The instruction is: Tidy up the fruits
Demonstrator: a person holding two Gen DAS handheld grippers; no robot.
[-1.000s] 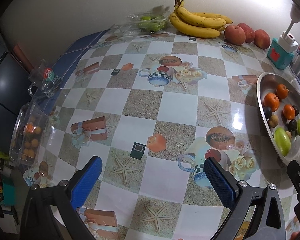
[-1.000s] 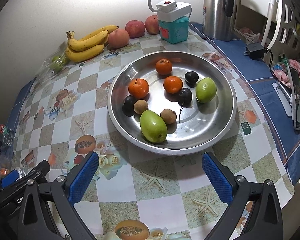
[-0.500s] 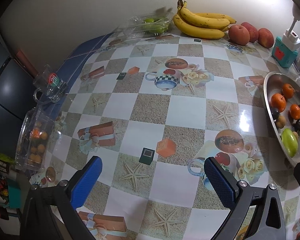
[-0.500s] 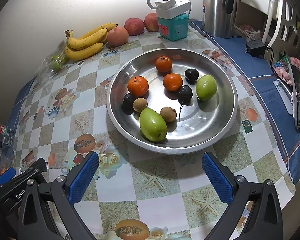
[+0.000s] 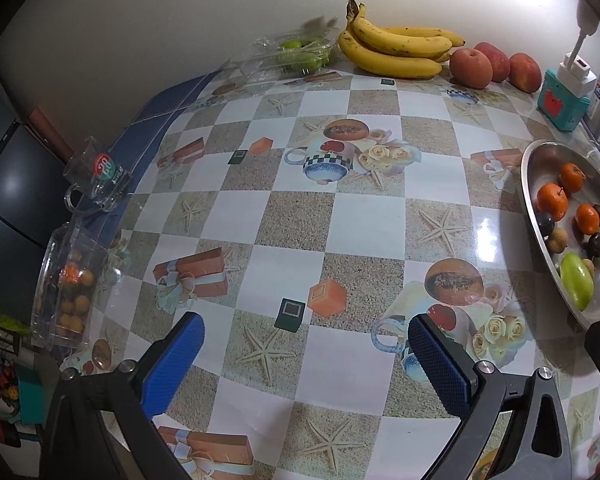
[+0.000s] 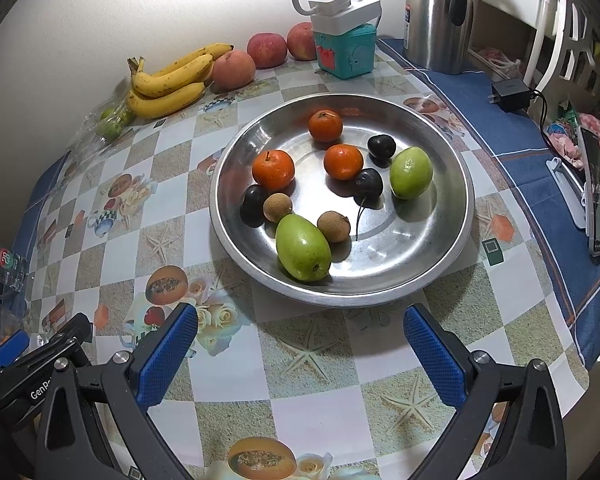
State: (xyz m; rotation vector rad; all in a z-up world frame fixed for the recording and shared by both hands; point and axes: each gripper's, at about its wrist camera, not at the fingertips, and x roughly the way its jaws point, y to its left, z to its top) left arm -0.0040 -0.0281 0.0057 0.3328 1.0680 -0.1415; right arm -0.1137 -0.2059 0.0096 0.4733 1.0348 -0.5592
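Both grippers empty; bananas [image 6: 168, 80], kettle [image 6: 436, 16] behind tray [image 6: 456, 240].

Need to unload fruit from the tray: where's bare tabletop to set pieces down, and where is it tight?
Widest bare stretch: the table middle, between bananas, glass mug and metal tray. Also the strip between the tray and right claw. Crowded: the back wall row and the tray's left half.
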